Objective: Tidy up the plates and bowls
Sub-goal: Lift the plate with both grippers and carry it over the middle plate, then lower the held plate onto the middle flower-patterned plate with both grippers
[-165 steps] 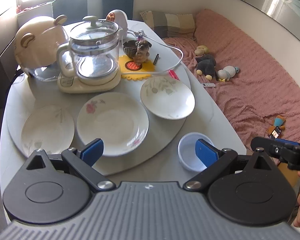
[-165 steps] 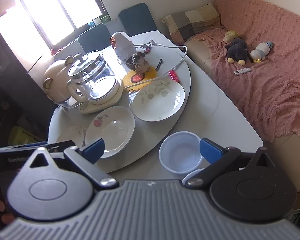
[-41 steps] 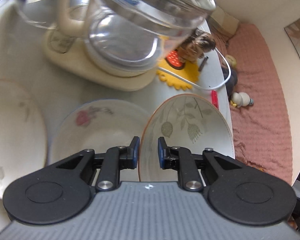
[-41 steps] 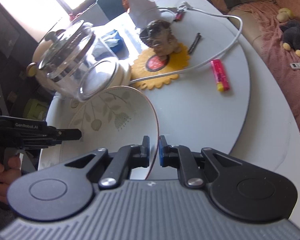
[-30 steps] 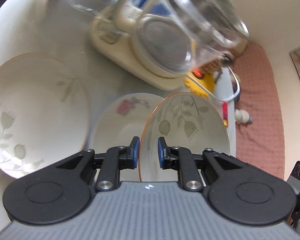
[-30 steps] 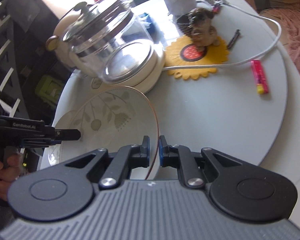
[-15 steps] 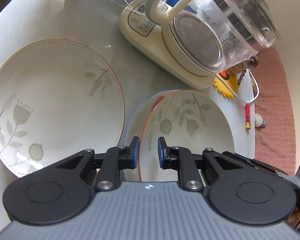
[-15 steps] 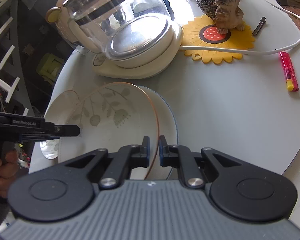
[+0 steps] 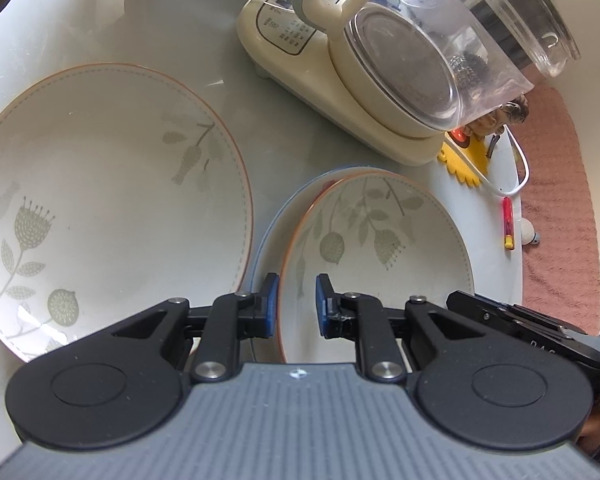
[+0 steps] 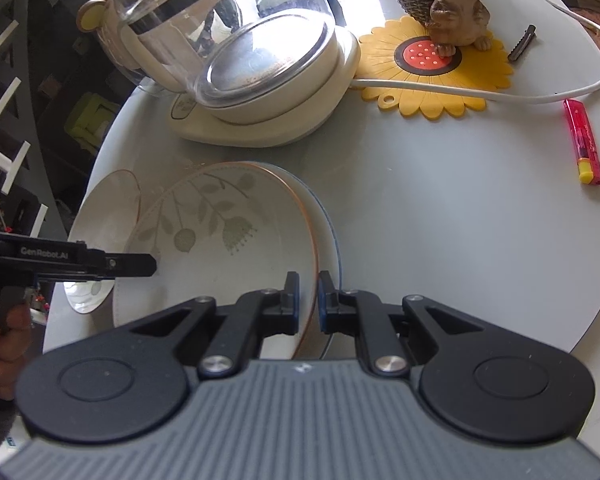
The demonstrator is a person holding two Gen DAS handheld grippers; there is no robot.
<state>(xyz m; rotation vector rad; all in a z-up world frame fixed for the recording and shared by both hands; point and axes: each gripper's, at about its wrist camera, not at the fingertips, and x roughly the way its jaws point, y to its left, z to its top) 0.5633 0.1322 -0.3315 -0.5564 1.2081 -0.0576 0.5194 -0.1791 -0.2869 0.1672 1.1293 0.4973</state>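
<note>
Both grippers hold one leaf-patterned plate (image 9: pixel 380 240) by opposite rims. My left gripper (image 9: pixel 294 306) is shut on its left rim, my right gripper (image 10: pixel 309 298) on its right rim. The plate (image 10: pixel 212 240) sits low over the blue-rimmed flower plate (image 9: pixel 278 216), whose edge shows beneath it (image 10: pixel 334 236). A second leaf-patterned plate (image 9: pixel 100 200) lies flat to the left, partly hidden in the right wrist view (image 10: pixel 108 208).
A glass kettle (image 9: pixel 440 52) on its cream base (image 10: pixel 260 120) stands just behind the plates. A yellow sunflower mat (image 10: pixel 440 68) with a dog figurine (image 10: pixel 456 0), a white cable (image 10: pixel 500 96) and a red lighter (image 10: pixel 582 142) lie to the right.
The held plate has come down and left over the flower plate, now almost covering it. Both grippers stay shut on its rims.
</note>
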